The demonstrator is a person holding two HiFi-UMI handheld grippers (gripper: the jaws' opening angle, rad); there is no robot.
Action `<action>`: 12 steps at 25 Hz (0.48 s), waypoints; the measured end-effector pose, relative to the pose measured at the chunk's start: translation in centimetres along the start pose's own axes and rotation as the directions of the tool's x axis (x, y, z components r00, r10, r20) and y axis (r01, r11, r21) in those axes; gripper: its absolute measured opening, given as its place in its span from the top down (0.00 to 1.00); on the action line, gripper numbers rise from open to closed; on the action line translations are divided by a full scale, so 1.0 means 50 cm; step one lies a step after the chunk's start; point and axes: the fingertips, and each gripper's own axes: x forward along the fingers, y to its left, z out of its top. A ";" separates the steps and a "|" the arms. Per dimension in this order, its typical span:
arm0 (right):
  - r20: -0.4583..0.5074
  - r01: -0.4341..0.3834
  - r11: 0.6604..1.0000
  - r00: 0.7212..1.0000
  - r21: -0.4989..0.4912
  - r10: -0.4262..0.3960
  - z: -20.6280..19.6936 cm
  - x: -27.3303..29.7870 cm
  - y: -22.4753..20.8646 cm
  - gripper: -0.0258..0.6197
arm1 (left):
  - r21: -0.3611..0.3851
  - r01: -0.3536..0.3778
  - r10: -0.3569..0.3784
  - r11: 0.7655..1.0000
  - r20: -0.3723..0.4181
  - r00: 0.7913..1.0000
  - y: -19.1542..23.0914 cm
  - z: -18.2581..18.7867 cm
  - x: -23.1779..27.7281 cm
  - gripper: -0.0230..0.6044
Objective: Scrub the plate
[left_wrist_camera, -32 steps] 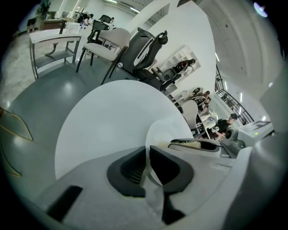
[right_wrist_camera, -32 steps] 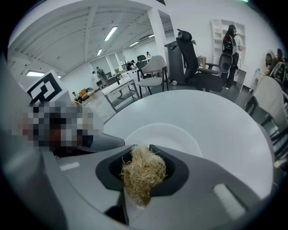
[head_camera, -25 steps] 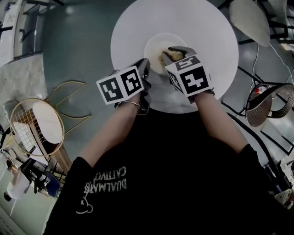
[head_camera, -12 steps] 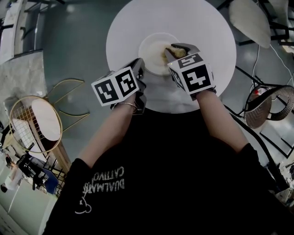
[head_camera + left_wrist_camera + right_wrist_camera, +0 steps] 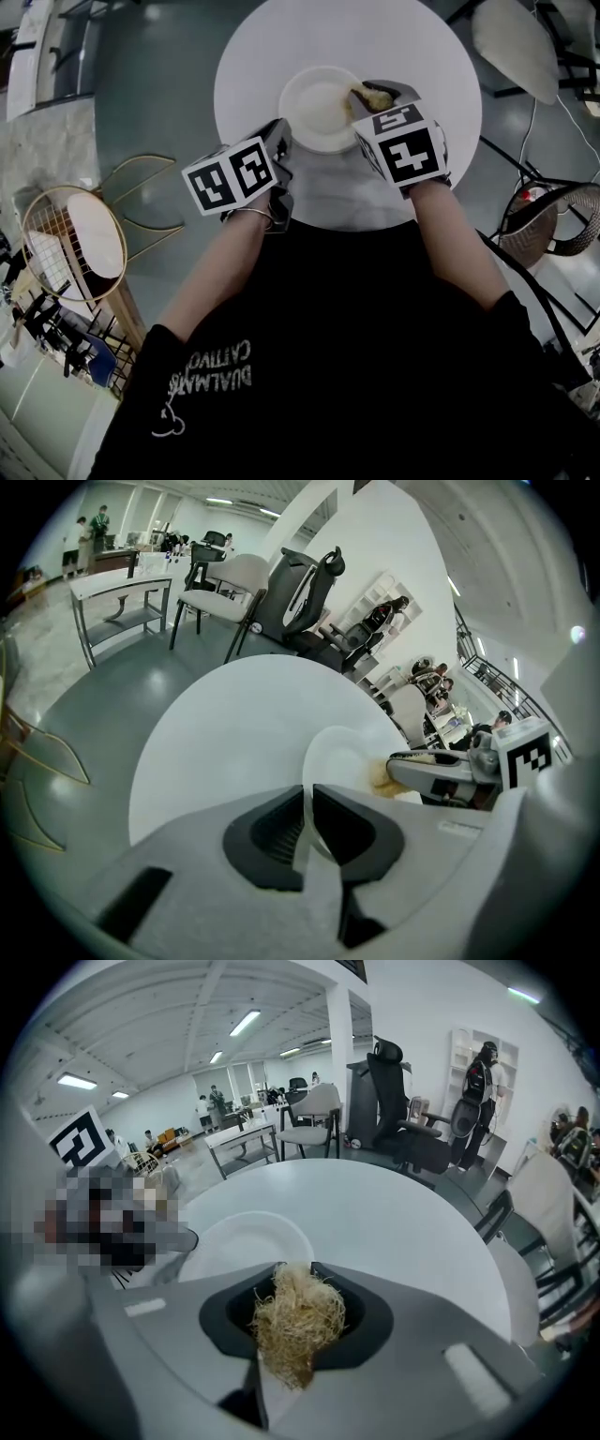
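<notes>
My left tongs (image 5: 307, 799) pinched the plate (image 5: 314, 112) by its near rim; my right tongs (image 5: 291, 1286) clamped a fibre scrubber (image 5: 296, 1324) at its right edge.

Round white table (image 5: 281, 56) beneath the fingers (image 5: 278, 131). Gold wire-frame stand (image 5: 94, 248) well to their left. White seat (image 5: 511, 42) beyond, right.

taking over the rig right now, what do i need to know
Left gripper: shut on the near-left rim of the round white plate, pinning it down.
Right gripper: shut on a tan fibrous scrubbing tuft, at the plate's right edge.
The plate sits on the round white table.
Done: plate steadied, tuft in hand. How clean the plate is cannot be told.
Left: work the tuft over the plate, probably across its centre and left side.
</notes>
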 end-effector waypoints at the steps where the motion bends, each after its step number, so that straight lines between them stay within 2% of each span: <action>1: 0.004 -0.004 1.000 1.000 -0.002 0.004 0.001 0.000 -0.001 0.83 | -0.004 -0.002 0.002 1.000 0.001 1.000 0.001 -0.001 0.001 0.91; 12: 0.051 0.013 0.999 0.999 0.039 -0.015 0.003 -0.023 -0.049 0.83 | -0.034 -0.017 0.018 0.999 0.025 1.000 -0.002 -0.005 0.002 0.91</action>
